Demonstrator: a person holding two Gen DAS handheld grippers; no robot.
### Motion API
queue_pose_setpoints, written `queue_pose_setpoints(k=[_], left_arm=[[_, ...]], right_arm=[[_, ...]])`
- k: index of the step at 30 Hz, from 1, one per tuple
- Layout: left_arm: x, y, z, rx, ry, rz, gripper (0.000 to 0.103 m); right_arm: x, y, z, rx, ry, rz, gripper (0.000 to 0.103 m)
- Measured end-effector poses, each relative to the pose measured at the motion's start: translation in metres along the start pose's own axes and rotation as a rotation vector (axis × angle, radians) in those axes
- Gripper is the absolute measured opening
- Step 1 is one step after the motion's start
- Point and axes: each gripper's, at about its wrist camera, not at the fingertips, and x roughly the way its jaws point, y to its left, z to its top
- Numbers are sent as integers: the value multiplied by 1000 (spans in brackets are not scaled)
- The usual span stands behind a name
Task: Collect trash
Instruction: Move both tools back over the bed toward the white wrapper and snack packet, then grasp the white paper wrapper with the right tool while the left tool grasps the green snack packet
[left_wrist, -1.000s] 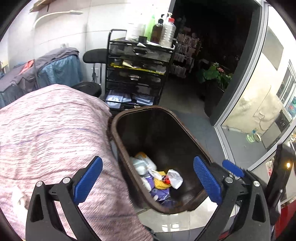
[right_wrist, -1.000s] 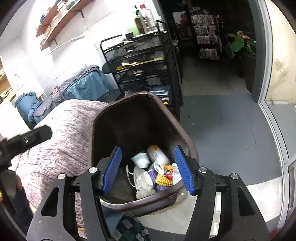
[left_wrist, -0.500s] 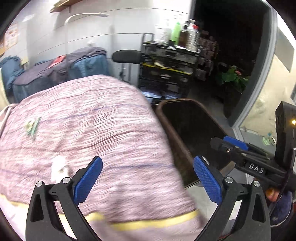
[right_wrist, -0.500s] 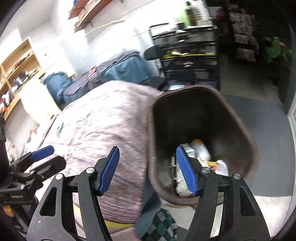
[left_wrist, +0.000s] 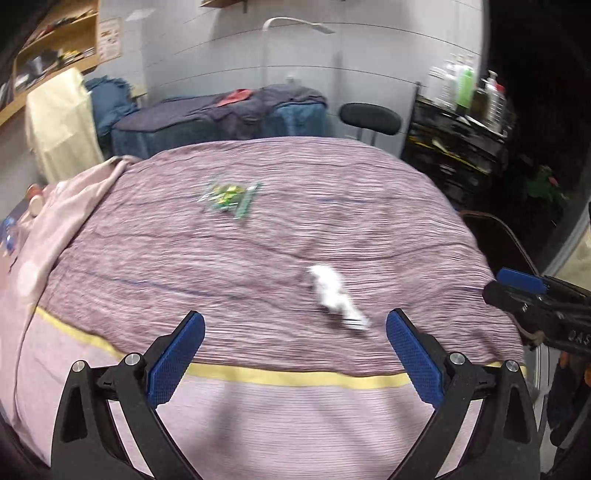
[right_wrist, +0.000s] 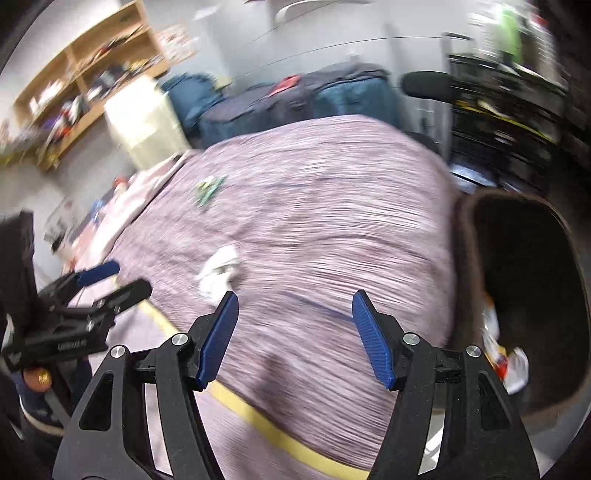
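In the left wrist view, the left tongs (left_wrist: 295, 354) are standing apart and empty; the white crumpled paper (left_wrist: 334, 291) is lying on the bed (left_wrist: 258, 229) just beyond them, slightly right, its long axis slanting.

In the right wrist view, the right tongs (right_wrist: 295, 336), also apart and empty, are pointing right of the paper (right_wrist: 218, 273); the trash bin (right_wrist: 524, 280) is sitting right of it, off the bed's edge, with open bedcover around.

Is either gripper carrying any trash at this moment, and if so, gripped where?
Nothing is held. The left gripper and right gripper both stand open and empty above the bed; the white crumpled tissue and green wrapper lie untouched.
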Motion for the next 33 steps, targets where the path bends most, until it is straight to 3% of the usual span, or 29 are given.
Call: queue_pose_setpoints(k=[3, 10, 19, 23, 33], left_arm=[[1, 26, 0, -25, 7, 43, 97], [13, 69, -2, -79, 57, 75, 97], [29, 85, 6, -76, 80, 69, 97], [41, 84, 17, -44, 87, 70, 97], [93, 68, 67, 54, 99, 81, 97]], right_arm=[[21, 27, 12, -59, 57, 48, 64], [75, 71, 29, -163, 189, 71, 64], [143, 79, 46, -161, 349, 29, 49], [168, 77, 46, -142, 406, 20, 31], [125, 66, 48, -78, 266, 79, 27]])
